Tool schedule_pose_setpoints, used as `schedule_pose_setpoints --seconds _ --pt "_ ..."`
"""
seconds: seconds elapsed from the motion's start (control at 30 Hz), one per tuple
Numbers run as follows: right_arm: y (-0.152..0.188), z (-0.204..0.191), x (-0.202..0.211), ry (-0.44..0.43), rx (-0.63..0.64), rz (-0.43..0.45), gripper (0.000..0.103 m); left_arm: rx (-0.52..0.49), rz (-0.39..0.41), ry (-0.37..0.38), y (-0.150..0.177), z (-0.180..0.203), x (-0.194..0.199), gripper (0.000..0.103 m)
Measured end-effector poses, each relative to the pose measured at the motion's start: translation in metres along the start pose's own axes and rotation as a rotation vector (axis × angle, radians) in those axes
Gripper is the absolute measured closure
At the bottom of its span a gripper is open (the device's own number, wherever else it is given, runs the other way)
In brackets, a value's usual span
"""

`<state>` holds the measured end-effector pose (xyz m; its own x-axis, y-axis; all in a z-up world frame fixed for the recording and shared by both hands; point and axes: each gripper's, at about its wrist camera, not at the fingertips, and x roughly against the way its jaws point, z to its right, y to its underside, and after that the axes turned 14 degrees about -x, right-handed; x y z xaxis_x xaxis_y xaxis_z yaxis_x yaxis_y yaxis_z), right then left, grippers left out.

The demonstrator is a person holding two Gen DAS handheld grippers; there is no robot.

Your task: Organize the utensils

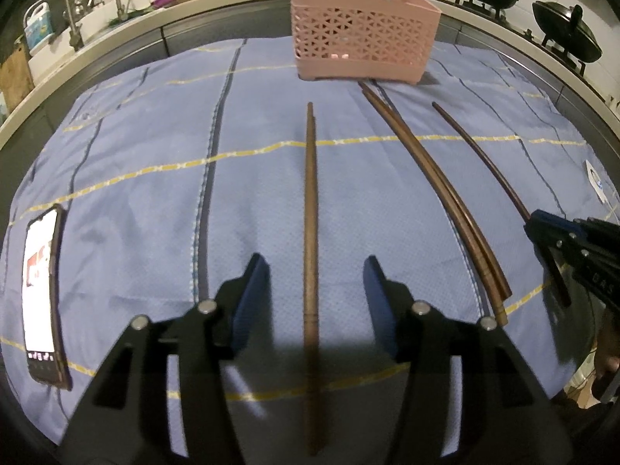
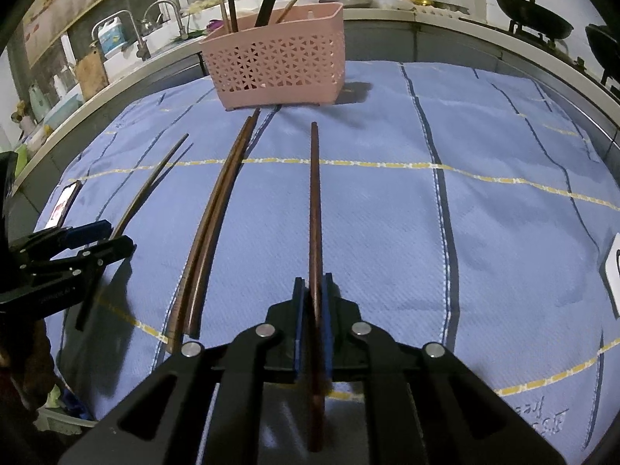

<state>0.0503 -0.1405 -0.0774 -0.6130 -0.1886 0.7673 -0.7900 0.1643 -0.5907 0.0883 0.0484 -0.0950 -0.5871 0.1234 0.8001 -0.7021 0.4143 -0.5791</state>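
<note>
Four chopsticks (image 1: 311, 232) lie outside the pink basket (image 1: 360, 38); left tool (image 1: 316, 298) apart, right tool (image 2: 313, 310) clamped on one.

Phone (image 1: 42, 302) on blue cloth (image 1: 155, 193)

Matt wooden chopsticks (image 1: 311, 232) on woven cloth (image 1: 155, 193); perforated plastic basket (image 1: 364, 35).
</note>
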Motion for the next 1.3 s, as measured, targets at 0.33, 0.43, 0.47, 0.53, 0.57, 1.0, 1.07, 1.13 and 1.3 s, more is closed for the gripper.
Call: schedule_pose_setpoints --seconds 0.33,0.43,0.47,0.53,0.57,1.0,1.07,1.13,1.3 --pt "-0.005 -0.007 -0.004 0.01 0.051 -0.003 0.084 0.008 -0.004 0.03 -0.009 -0.007 -0.005 0.05" --pt "-0.016 -0.009 -0.011 0.018 0.08 -0.013 0.084 0.013 -0.003 0.052 -0.018 -0.014 -0.011 0.05" --pt "-0.02 -0.009 -0.014 0.02 0.091 -0.015 0.084 0.005 -0.006 0.052 -0.024 -0.015 -0.014 0.05" --pt "-0.033 -0.012 -0.023 0.024 0.111 -0.036 0.084 -0.013 -0.009 0.049 -0.032 -0.016 -0.019 0.05" --pt "-0.039 -0.013 -0.026 0.018 0.116 -0.049 0.084 -0.023 -0.012 0.046 -0.036 -0.016 -0.022 0.05" --pt "-0.101 -0.042 -0.067 -0.103 0.143 -0.102 0.098 -0.034 -0.012 0.071 -0.085 -0.03 -0.037 0.098" --pt "-0.1 -0.043 -0.05 -0.142 0.15 -0.068 0.098 -0.02 0.028 0.081 -0.085 -0.034 -0.02 0.098" --pt "-0.099 -0.043 -0.022 -0.193 0.155 -0.005 0.098 -0.004 0.086 0.095 -0.087 -0.04 0.005 0.098" --pt "-0.107 -0.045 0.042 -0.27 0.15 0.152 0.098 0.009 0.235 0.091 -0.095 -0.049 0.068 0.098"
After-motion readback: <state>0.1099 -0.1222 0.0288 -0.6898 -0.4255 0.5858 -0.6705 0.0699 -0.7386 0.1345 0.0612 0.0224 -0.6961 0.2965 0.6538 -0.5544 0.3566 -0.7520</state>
